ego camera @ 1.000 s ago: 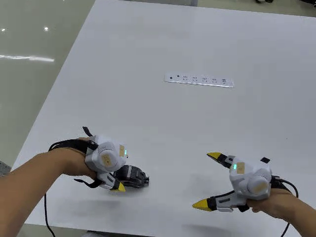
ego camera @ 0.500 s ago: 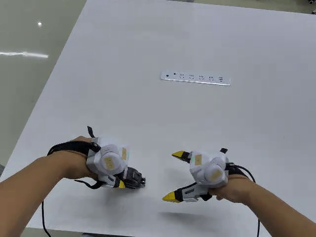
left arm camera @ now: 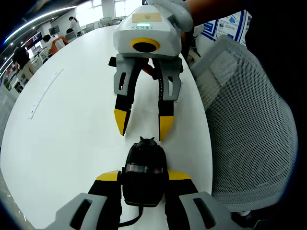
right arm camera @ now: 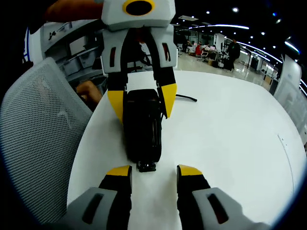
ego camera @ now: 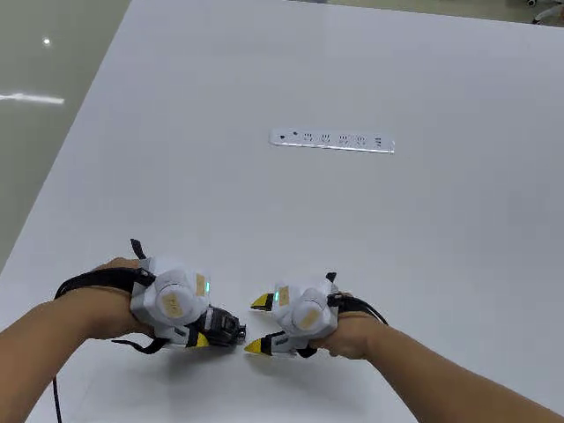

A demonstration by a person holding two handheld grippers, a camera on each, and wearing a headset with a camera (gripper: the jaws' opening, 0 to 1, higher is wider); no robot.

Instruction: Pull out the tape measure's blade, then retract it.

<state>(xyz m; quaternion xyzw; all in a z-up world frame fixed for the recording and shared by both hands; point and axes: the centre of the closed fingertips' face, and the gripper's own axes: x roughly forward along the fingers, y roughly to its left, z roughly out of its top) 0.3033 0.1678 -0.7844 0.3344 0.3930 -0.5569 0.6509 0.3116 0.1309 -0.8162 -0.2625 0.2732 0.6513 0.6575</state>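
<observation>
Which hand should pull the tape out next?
Right. The right gripper is open, facing the tab end of the tape measure, which the left gripper holds clamped.

Narrow gap btwn right gripper (ego camera: 256, 324) & tape measure (ego camera: 226, 324); tabletop (ego camera: 352, 229) open fwd to power strip (ego camera: 331, 141).

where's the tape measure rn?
Head view, lower left, near the front edge of the table: the tape measure lies clamped in the left gripper, its nose pointing at the open right gripper just beside it.
</observation>
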